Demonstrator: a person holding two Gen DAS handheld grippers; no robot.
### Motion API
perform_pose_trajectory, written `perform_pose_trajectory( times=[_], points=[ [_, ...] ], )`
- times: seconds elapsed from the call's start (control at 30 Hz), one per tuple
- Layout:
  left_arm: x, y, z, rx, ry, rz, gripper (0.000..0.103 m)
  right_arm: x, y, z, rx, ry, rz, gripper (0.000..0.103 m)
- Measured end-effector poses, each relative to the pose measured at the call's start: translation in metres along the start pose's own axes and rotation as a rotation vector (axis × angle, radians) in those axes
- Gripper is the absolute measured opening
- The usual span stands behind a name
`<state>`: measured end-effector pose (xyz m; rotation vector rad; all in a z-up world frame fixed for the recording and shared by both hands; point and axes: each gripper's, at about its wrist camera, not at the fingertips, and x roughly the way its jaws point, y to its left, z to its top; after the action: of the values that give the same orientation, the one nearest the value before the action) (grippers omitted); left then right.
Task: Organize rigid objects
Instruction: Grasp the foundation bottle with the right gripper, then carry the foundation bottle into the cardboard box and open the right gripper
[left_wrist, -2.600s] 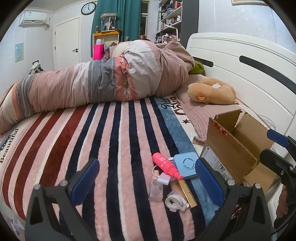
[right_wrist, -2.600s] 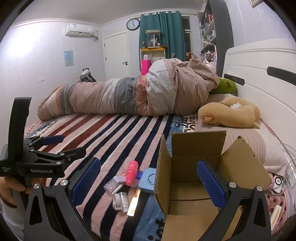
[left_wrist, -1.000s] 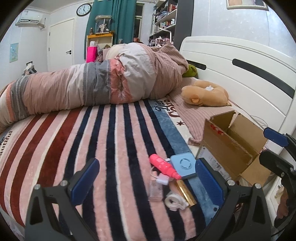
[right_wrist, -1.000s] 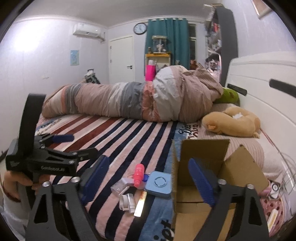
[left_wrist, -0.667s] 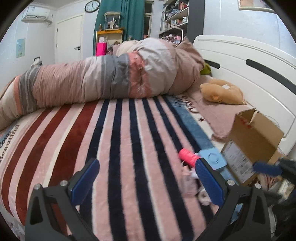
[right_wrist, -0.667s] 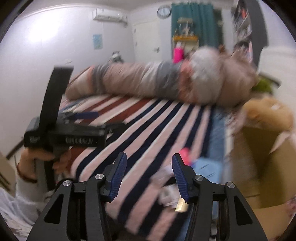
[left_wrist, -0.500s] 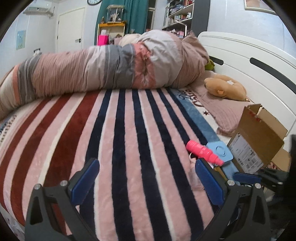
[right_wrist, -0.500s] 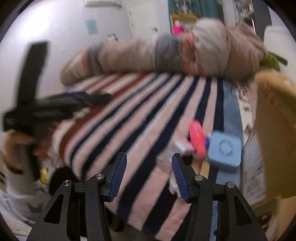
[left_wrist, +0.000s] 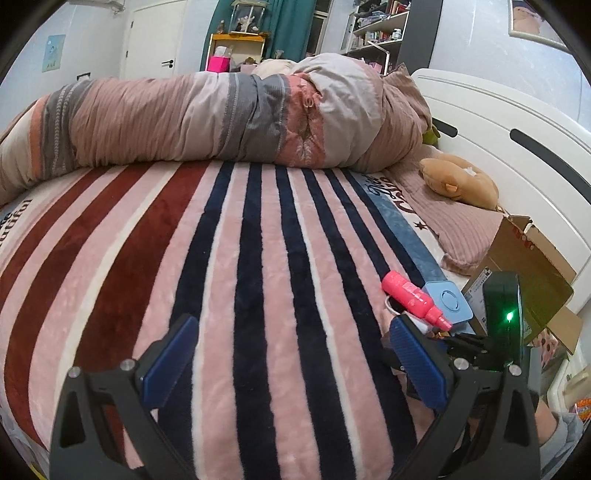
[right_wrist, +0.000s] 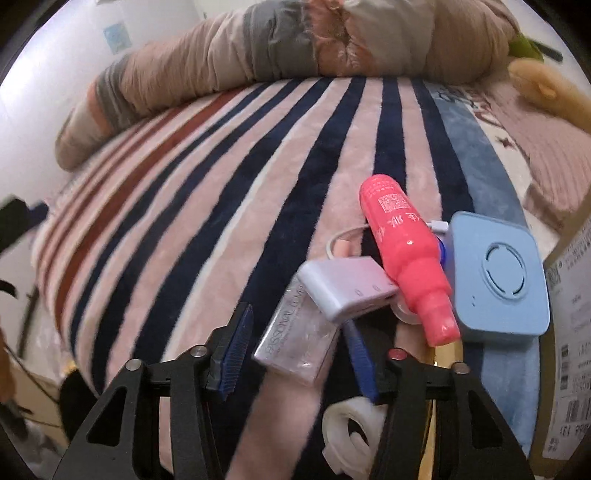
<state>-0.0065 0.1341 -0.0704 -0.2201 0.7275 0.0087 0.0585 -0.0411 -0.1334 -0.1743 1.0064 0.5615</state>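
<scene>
A pile of small items lies on the striped blanket (right_wrist: 280, 192). In the right wrist view my right gripper (right_wrist: 301, 349) is open, its blue pads on either side of a clear rectangular case (right_wrist: 299, 341), not closed on it. Beside the case lie a white adapter block (right_wrist: 345, 286), a pink bottle (right_wrist: 404, 254), a blue square device (right_wrist: 496, 275) and a white tape roll (right_wrist: 351, 439). In the left wrist view my left gripper (left_wrist: 291, 363) is open and empty over the blanket, left of the pink bottle (left_wrist: 412, 297) and blue device (left_wrist: 448, 302).
An open cardboard box (left_wrist: 524, 273) stands right of the pile, its labelled side visible in the right wrist view (right_wrist: 572, 332). A rolled duvet (left_wrist: 221, 114) lies across the far bed. A tan plush (left_wrist: 458, 181) sits by the white headboard (left_wrist: 517, 140).
My right gripper narrowed its jaws and dropped from above the box down to the pile, now straddling the clear case. My left gripper swung left, away from the items.
</scene>
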Motion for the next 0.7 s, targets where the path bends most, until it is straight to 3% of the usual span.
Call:
perform_pose_trajectory(
  times=[0.1,0.23,0.4,0.53,0.6,0.7],
  points=[
    [-0.001,0.005,-0.002,-0.004,0.005,-0.005,0.102,0.005,0.006,-0.003,-0.072,0.022,-0.024,0.028],
    [-0.001,0.008,-0.004,-0.013,0.009,-0.041,0.102,-0.001,0.01,-0.002,-0.078,0.004,0.013,0.027],
    [0.004,0.002,-0.001,-0.009,0.039,-0.144,0.102,-0.026,0.02,-0.007,-0.144,-0.073,0.091,0.027],
    [0.002,-0.017,0.007,0.012,0.05,-0.277,0.1,-0.062,0.02,-0.007,-0.158,-0.153,0.146,0.027],
    [-0.003,-0.03,0.014,0.031,0.041,-0.306,0.098,-0.089,0.02,-0.001,-0.165,-0.216,0.151,0.027],
    [-0.013,-0.048,0.021,0.058,0.02,-0.331,0.098,-0.145,0.004,-0.001,-0.148,-0.327,0.069,0.027]
  ],
)
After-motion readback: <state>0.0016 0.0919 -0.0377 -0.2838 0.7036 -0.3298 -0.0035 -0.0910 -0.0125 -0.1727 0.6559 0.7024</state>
